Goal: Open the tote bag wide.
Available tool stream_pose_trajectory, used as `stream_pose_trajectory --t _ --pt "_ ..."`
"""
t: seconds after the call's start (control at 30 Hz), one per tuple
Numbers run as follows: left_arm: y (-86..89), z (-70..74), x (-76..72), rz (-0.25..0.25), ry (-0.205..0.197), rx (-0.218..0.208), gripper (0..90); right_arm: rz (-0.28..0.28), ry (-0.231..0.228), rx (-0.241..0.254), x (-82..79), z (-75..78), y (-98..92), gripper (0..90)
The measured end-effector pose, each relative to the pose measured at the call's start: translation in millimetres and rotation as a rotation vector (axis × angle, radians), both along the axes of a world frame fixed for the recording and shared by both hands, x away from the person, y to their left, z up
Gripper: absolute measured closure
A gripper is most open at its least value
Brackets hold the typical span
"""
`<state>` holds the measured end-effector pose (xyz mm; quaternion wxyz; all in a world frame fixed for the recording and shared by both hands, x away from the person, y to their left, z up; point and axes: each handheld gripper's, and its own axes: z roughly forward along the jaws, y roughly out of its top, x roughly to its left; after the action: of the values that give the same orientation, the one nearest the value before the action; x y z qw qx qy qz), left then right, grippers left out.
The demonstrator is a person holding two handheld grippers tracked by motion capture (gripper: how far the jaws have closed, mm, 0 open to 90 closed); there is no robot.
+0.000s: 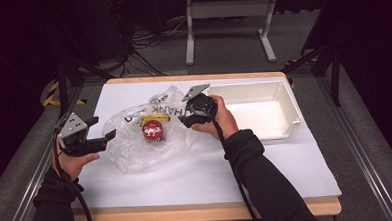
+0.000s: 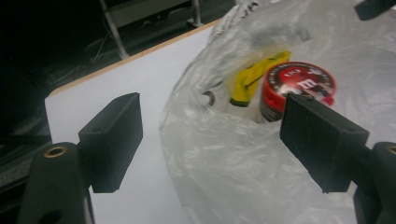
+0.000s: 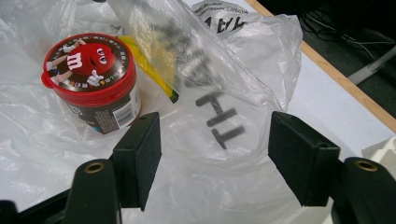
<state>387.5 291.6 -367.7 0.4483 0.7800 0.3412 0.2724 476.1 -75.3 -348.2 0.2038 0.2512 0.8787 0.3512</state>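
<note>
Plastic bag [image 1: 150, 137]: clear, crumpled, lies on the white surface [image 1: 206, 170] between both hands, printed with dark letters.
White bin [image 1: 256, 110]: just right of the bag.
Red-lidded candy tub [image 3: 93, 79]: upright inside the bag.
Yellow packet [image 2: 252, 77]: beside the tub, in the bag.
Left hand-held gripper [image 1: 102, 137]: released, jaws apart at the bag's left edge.
Right hand-held gripper [image 1: 189, 116]: released, bag film between jaws, not pinched.

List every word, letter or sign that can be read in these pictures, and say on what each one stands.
"m": on the red lid of the tub.
"THANK", partly creased: on the plastic bag.
Ring text around the lid: too small to read.
Barcode and print on the tub's side: too small to read.
Print on the bag's handle: blurred.
</note>
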Motion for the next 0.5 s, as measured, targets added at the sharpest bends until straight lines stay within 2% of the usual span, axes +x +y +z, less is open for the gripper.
stream_pose_trajectory --t 0.13,0.3,0.43,0.5 --pt "-9.9 11.8 -20.9 -0.062 -0.024 0.000 27.2 -0.004 -0.013 0.006 -4.2 2.1 -8.8 34.0" --pt "-26.6 9.7 -28.3 -0.142 0.000 0.020 27.9 -0.010 -0.034 0.024 -12.9 6.6 -25.1 33.7" --pt "-34.1 2.8 -26.6 -0.152 0.022 0.051 28.5 -0.004 -0.037 0.023 -18.6 7.1 -30.9 34.1" --pt "-33.5 -1.6 -25.2 -0.135 0.033 0.059 29.7 -0.003 -0.046 0.018 -20.6 7.8 -32.2 34.1"
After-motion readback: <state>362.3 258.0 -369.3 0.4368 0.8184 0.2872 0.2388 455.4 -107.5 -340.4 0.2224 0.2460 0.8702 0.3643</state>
